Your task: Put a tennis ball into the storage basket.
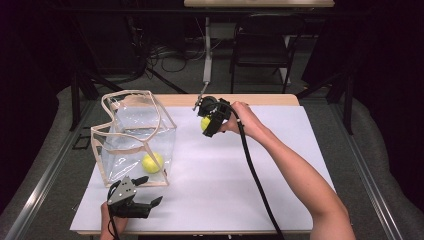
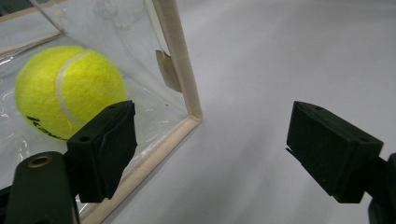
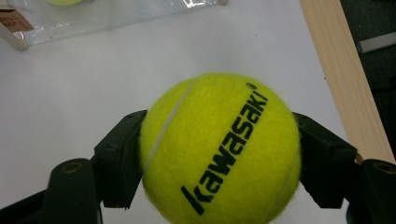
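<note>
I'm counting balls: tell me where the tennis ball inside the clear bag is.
In the high view, the tennis ball in the bag lies at the front right bottom corner of the clear bag, table's left side, just beyond the left gripper.

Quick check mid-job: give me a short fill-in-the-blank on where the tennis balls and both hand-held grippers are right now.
1. The right hand-held gripper is shut on a yellow-green felt ____ printed "kawasaki".
2. A second yellow-green ball lies inside the clear plastic bag with beige ____.
3. The left hand-held gripper has its jaws ____, with nothing between them.
4. The bag stands on the ____ tabletop sheet.

Missing words: tennis ball; trim; open; white
</note>
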The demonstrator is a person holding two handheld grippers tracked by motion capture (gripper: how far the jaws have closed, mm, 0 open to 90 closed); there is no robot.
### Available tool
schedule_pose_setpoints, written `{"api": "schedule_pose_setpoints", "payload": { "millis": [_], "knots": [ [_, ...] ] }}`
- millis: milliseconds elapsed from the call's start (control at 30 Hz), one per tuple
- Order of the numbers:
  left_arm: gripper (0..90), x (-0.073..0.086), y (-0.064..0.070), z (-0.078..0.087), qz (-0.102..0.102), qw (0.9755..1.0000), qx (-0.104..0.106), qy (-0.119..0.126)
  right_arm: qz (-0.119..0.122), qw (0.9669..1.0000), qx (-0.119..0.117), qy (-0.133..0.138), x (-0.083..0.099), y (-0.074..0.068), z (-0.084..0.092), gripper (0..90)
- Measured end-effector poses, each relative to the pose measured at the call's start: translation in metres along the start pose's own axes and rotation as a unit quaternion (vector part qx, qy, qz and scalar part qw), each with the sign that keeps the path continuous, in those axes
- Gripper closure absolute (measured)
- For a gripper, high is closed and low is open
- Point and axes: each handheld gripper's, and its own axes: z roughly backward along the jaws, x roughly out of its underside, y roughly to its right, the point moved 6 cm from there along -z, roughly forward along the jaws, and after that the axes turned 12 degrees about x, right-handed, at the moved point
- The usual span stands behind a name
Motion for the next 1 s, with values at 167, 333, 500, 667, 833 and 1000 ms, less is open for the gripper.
{"api": "schedule_pose_setpoints", "payload": {
  "millis": [167,333,500,667,833,1000],
  "knots": [
    [15.9,0.0,0.0,0.0,0.0,1.0,0.0,0.001,0.001,1.0,0.003,0.002,-0.004,0.002,0.002,25.7],
    [15.9,0.0,0.0,0.0,0.0,1.0,-0.001,0.0,0.003,1.0,0.006,0.005,-0.008,0.003,0.003,25.7],
    [15.9,0.0,0.0,0.0,0.0,1.0,0.0,0.0,0.004,0.9999,0.009,0.008,-0.012,0.002,0.003,25.7],
    [15.9,0.0,0.0,0.0,-0.001,1.0,-0.001,0.001,0.004,0.9998,0.011,0.016,-0.019,0.003,0.007,25.8],
    [15.9,0.0,0.0,0.0,-0.001,1.0,-0.001,0.001,0.002,0.9997,0.009,0.023,-0.024,0.003,0.008,25.8],
    [15.9,0.0,0.0,0.0,-0.001,1.0,-0.001,0.001,0.003,0.9996,0.012,0.026,-0.028,0.004,0.009,25.9]
  ]
}}
